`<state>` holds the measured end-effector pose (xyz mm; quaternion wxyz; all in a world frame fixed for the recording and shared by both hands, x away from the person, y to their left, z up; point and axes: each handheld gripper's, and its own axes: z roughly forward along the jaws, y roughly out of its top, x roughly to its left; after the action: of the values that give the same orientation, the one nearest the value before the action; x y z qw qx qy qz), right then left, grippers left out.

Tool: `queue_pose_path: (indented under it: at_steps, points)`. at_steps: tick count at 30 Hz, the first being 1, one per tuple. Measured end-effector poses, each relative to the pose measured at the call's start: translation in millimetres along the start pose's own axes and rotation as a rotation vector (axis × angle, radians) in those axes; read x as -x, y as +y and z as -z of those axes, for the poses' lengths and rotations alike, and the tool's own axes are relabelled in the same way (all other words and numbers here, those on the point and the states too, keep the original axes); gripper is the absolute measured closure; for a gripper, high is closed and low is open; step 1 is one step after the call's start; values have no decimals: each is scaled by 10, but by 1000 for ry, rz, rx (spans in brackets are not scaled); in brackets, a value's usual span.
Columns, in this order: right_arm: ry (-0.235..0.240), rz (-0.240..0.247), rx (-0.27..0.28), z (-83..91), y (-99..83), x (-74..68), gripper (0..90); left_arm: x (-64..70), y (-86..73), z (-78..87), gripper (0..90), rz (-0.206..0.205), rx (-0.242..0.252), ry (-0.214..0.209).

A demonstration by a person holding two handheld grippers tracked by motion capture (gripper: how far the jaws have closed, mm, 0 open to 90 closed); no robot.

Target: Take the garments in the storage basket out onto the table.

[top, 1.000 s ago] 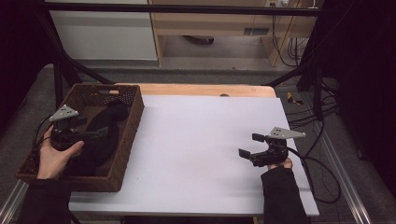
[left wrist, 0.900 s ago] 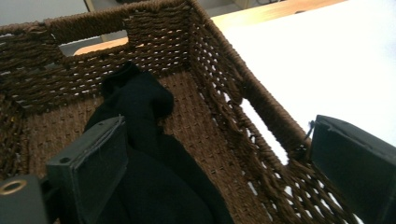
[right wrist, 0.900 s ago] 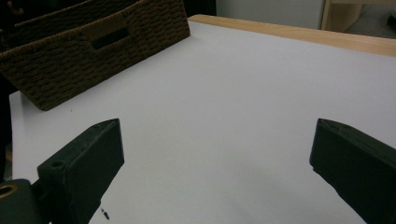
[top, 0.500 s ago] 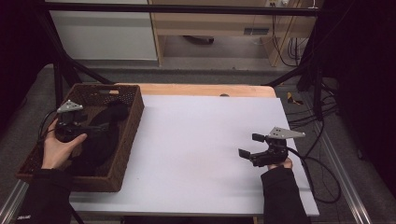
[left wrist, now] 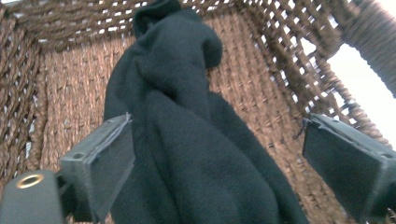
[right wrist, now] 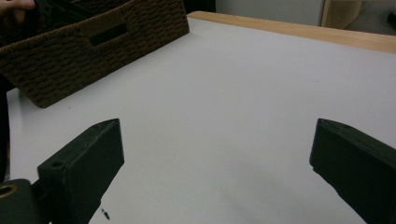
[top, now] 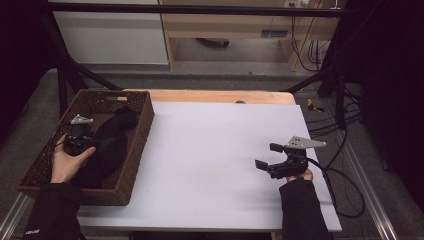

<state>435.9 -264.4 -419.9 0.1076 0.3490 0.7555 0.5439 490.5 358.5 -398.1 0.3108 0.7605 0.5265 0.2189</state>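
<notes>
Left tool sits inside the basket, jaws spread wide on either side of the dark cloth but not closed on it. One jaw touches or nearly touches the cloth's edge; the other stands apart from it, close to the basket's woven wall. Right tool rests well away from the basket on the white tabletop, jaws also wide open, holding nothing.

Risks, as judged from here:
- Cloth is bunched in thick folds. If the jaws close where they are, they may pinch only a top ridge, and that fold could slip out on lifting.
- The jaw near the basket wall could catch in the open weave, snagging or dragging the basket across the tabletop.
- Cloth lies long across the basket floor. A grip at one end may leave the rest trailing and hooking on the rim.
- Basket is held by nothing but its own weight; the right tool is too far off to steady it.

Cloth appearance: black or very dark, soft, fleece-like matte surface, no visible pattern. It lies crumpled lengthwise along the basket floor, with one narrower end rising toward the basket's far wall. What kind of garment it is, I cannot tell.
</notes>
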Motion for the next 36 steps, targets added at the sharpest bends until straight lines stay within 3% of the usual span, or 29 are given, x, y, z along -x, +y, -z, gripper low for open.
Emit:
queue_pose_path:
  at_steps: [5,12,19,27,36]
  points:
    - [1,-1,2,5,1,-1,33,5,-20,-36,139,8,-21,-1]
    - [2,-1,1,6,0,-3,33,6,-69,-155,184,3,-105,16]
    - [0,0,1,10,1,-3,33,-17,-109,-224,256,14,-158,26]
    - [3,0,-4,2,-1,-1,34,-29,-141,-252,394,35,-204,3]
    - [3,-3,-7,-2,-3,-2,33,-16,-156,-256,585,45,-253,28]
